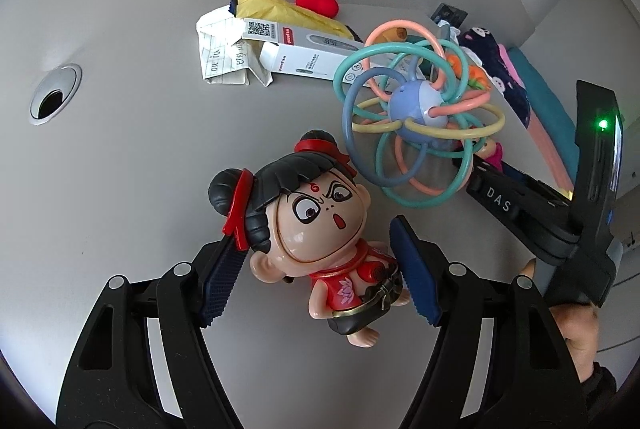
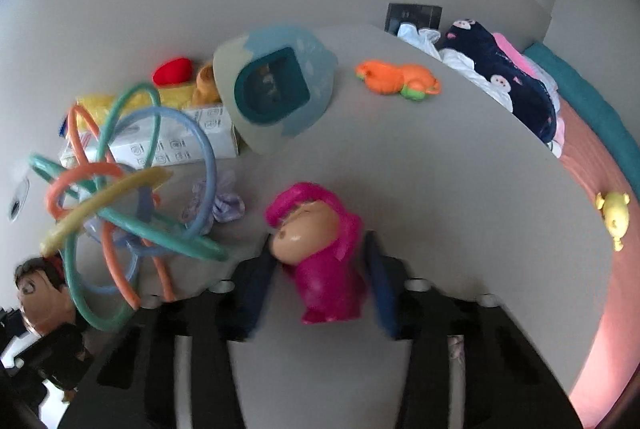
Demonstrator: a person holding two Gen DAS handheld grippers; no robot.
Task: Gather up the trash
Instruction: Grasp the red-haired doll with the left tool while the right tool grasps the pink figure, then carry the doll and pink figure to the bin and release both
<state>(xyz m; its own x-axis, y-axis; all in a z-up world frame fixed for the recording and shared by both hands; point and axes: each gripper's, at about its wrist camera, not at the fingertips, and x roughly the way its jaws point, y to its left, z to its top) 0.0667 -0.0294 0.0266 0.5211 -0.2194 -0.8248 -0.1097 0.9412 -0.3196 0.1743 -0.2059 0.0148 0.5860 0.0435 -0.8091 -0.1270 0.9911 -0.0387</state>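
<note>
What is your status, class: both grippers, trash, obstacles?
Left gripper open around black-haired red-dressed figurine. Right gripper open around pink hooded figurine. Crumpled lined paper untouched behind colourful loop rattle.

Two figurines [image 1: 316, 225] [image 2: 316, 249], one ring rattle [image 1: 416, 109], one thermometer box [image 1: 308, 57]

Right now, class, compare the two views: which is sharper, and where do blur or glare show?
Left wrist view: sharp, with glare on the doll forehead. Right wrist view: blurred throughout, worst on the ring toy and pink figure.
</note>
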